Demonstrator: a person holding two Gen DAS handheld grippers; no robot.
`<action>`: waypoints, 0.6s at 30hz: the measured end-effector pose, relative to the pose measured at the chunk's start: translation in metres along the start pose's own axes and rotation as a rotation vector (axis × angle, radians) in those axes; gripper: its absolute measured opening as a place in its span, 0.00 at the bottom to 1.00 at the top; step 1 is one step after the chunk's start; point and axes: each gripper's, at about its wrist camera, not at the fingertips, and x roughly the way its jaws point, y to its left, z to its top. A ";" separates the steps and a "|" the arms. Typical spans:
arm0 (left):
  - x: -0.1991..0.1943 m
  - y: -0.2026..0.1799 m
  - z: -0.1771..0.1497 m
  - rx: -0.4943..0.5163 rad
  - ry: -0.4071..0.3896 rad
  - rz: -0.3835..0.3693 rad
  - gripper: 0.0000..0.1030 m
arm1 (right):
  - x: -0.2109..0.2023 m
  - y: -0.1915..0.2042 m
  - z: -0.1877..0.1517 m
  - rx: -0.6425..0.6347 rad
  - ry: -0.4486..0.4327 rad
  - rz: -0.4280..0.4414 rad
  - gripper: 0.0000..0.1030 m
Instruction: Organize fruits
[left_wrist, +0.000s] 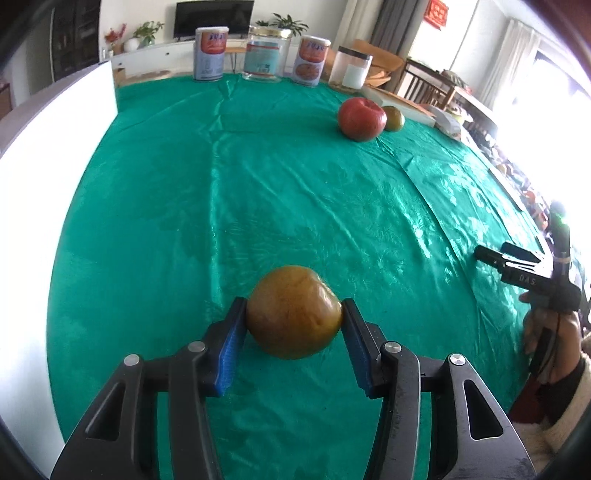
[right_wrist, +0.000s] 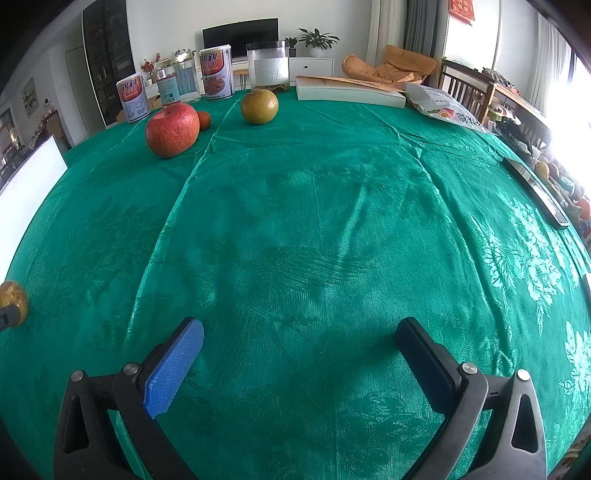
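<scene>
open green tablecloth (right_wrist: 314, 221) mid-table, red apple (right_wrist: 171, 129) far left, cans and jars (right_wrist: 216, 75) lining far edge

Pretty normal living room here. The tabletop (right_wrist: 314, 221) has a shiny green cloth with a floral weave. At 12 o'clock there's a dark TV (right_wrist: 240, 37) against a white wall, on a low white cabinet (right_wrist: 310, 66) with a potted plant (right_wrist: 317, 38) on it. Around 1 o'clock sits an orange beanbag-type seat (right_wrist: 399, 68), grey curtains (right_wrist: 417, 26) behind it. Wooden chairs (right_wrist: 465, 88) at 2 o'clock. Strong daylight blows out the window (right_wrist: 569, 122) at 3 o'clock. Dark shelving (right_wrist: 107, 55) at 10 o'clock.
</scene>
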 end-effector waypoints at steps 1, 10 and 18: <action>-0.002 -0.001 -0.002 0.010 -0.029 0.025 0.57 | 0.000 0.000 0.000 0.000 0.000 0.000 1.00; 0.010 0.003 -0.002 0.029 -0.078 0.164 0.87 | 0.000 0.000 0.000 0.000 0.001 0.000 1.00; 0.020 0.002 -0.004 0.053 -0.020 0.203 0.97 | 0.004 0.006 0.016 -0.027 0.042 0.057 1.00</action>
